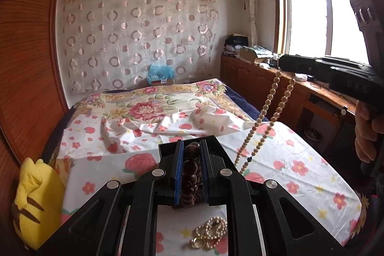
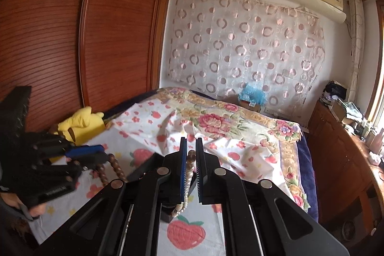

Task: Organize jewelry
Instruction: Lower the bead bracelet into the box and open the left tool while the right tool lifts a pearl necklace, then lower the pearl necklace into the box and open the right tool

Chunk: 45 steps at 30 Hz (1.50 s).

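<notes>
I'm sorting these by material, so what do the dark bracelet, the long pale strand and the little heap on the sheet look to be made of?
Dark bracelet: probably polished wood; large brown beads with a dull sheen.
Pale strand: light wood or seed, maybe; small matte tan beads, a few dark ones low down.
Heap on the sheet: pearl or imitation; small creamy glossy beads, with a gold-coloured ring, seemingly metal.

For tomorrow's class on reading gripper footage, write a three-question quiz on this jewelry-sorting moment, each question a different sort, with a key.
1. True or false: the left gripper is shut on a dark bead bracelet.
2. What hangs from the right gripper? A) a light bead strand B) a watch C) a scarf
3. Fill in: loose on the bed sheet lies a pearl ____ beside a gold ring.

Key: 1 true; 2 A; 3 necklace.
</notes>
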Each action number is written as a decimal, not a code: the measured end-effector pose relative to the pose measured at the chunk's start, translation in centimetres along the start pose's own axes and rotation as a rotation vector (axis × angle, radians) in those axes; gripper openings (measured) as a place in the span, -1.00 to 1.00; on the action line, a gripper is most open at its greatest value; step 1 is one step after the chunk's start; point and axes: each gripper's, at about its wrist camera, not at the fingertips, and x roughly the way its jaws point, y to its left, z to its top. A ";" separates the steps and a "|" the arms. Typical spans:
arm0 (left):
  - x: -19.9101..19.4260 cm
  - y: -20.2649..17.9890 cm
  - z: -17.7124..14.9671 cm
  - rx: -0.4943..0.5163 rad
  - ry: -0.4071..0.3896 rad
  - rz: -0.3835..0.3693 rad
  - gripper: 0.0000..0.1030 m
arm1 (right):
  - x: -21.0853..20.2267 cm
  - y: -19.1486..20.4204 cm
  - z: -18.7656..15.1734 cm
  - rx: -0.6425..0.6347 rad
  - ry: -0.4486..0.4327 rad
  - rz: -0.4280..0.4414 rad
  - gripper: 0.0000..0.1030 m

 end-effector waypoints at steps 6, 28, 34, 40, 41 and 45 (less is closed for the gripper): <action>1.0 -0.1 0.9 0.003 0.000 0.000 -0.76 | 0.1 0.0 0.9 -0.002 -0.011 -0.004 -0.84; 4.6 2.1 -1.3 -0.030 0.093 0.046 -0.34 | 2.0 1.2 3.8 -0.001 -0.034 0.015 -0.85; 3.3 3.4 -3.2 -0.043 0.113 0.054 -0.24 | 3.2 1.4 3.5 0.010 -0.022 0.025 -0.85; 1.6 3.9 -4.4 -0.039 0.117 0.053 -0.06 | 4.8 2.0 2.6 0.000 0.011 0.024 -0.85; 1.4 3.9 -4.6 -0.034 0.118 0.057 -0.02 | 5.2 2.1 2.3 -0.001 0.022 0.021 -0.85; 0.4 4.2 -5.5 -0.034 0.109 0.093 0.33 | 6.9 2.1 0.3 0.030 0.074 0.043 -0.84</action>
